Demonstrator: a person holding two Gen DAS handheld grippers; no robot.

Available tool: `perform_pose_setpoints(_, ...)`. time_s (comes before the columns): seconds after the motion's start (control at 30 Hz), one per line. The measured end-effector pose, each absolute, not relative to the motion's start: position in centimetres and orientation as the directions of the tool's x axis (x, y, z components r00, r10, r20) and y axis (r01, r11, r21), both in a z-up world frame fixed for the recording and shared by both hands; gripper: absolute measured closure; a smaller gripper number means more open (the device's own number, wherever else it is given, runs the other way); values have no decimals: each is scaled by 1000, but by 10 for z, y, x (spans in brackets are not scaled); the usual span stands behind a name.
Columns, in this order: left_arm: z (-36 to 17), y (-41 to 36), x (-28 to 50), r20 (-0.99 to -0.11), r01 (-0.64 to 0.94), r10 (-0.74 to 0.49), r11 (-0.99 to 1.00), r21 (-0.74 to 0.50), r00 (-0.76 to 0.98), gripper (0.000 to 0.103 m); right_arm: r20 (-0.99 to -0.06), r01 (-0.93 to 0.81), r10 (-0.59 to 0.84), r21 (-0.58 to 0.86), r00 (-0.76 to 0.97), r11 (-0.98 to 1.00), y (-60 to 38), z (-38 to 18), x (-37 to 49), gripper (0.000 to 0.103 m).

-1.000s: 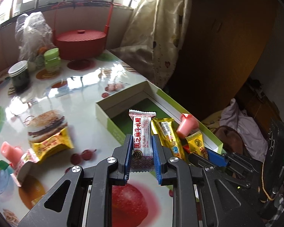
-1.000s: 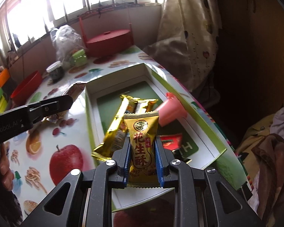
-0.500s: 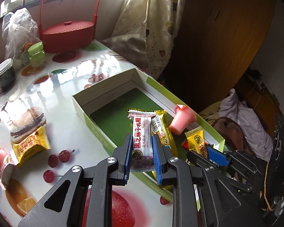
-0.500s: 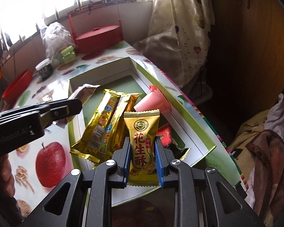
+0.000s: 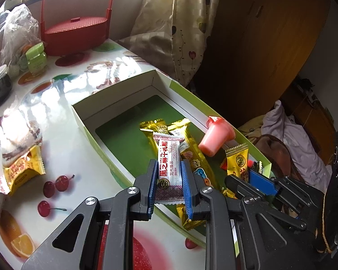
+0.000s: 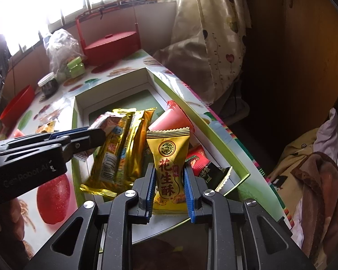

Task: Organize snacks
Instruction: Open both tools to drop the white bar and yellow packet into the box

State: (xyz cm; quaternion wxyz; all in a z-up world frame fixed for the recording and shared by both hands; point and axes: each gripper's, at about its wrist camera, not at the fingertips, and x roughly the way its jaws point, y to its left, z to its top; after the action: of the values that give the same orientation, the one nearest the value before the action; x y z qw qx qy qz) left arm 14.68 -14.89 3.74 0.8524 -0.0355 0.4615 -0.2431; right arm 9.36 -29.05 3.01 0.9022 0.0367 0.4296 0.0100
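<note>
Left claw (image 5: 169,181) clenched on white bar (image 5: 169,164), now carried in over the box (image 5: 88,126) from the counter (image 5: 79,153) side, hanging above the gold packets (image 5: 191,155) inside. Right claw (image 6: 170,186) grips yellow candy (image 6: 169,164) over the box's near end, barely shifted. Both look ready to drop. Beyond the box: red basket (image 5: 75,32). Yellow pack (image 5: 22,171) left outside.

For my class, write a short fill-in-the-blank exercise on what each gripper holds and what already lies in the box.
1. The left gripper is shut on a ____ wrapper with red writing.
2. The right gripper is shut on a ____ candy packet.
3. The pink cup lies on its side inside the ____ box.
4. Near the window stands a ____ basket with a tall handle.

Missing words: white; yellow; green; red
</note>
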Motion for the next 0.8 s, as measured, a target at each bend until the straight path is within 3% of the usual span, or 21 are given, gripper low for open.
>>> perform_pose_setpoints(0.43,35,-151,146,-774,379,-455,876,-299,440,81,-772,12,55,80,633,997,-290,32,92,77)
perform_pose_setpoints(0.77,41,-152,139,-770,376,-444,882,-285,457,73,-766,19,49,80,641,997,-289,35,87,69)
perform_pose_setpoints(0.8,42,-151,137,-769,376,-444,882,-285,460,68,-764,19,50,81,644,997,-288,36,86,67)
